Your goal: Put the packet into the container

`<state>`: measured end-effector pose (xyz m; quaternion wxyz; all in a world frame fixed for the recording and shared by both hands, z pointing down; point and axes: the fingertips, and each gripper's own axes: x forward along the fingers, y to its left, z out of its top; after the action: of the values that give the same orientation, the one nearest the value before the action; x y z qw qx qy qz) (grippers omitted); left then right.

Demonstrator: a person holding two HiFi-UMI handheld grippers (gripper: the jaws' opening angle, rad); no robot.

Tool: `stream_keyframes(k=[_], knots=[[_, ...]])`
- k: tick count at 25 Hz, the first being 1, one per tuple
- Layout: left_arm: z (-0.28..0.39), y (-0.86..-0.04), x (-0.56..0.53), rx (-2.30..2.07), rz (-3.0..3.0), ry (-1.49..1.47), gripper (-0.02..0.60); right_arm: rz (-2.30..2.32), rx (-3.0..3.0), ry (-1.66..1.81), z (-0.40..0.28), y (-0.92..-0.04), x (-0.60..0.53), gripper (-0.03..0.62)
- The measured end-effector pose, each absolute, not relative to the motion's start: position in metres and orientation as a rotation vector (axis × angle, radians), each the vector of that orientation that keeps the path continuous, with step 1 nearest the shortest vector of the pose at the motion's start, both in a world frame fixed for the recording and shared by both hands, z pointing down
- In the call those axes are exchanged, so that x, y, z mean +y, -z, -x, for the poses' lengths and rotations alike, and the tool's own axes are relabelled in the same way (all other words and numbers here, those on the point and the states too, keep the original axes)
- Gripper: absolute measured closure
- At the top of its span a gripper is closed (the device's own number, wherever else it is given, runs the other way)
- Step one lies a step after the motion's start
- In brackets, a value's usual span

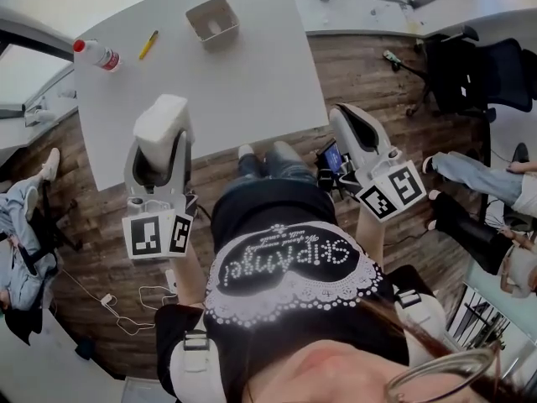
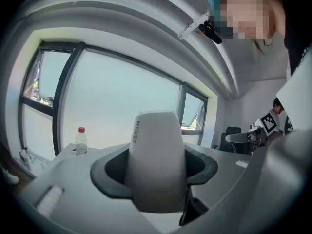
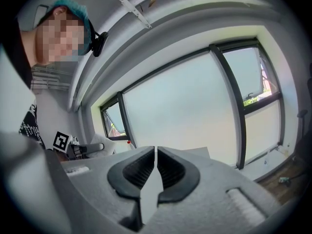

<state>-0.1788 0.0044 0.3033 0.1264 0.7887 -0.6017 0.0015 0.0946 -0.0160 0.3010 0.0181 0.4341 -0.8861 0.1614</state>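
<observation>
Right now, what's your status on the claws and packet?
Left claw gripping packet by table's near edge. Right claw shut, empty. Container at far side; bottle, pen left of it, not blocking.

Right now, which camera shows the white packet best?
The left gripper view: the packet fills the middle, clamped in the left claw, printing visible on its edge. The head view shows only its top from above. The right gripper view does not show it clearly.

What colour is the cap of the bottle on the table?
Red. The cap shows best in the head view.
</observation>
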Motion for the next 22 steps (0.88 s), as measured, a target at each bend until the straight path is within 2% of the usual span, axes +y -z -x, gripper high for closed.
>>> stream_keyframes(k=[22], knots=[[0.167, -0.302, -0.038, -1.854, -2.195, 0.007, 0.302, -1.173, -2.814, -0.538, -0.093, -0.304, -0.088, 0.577]])
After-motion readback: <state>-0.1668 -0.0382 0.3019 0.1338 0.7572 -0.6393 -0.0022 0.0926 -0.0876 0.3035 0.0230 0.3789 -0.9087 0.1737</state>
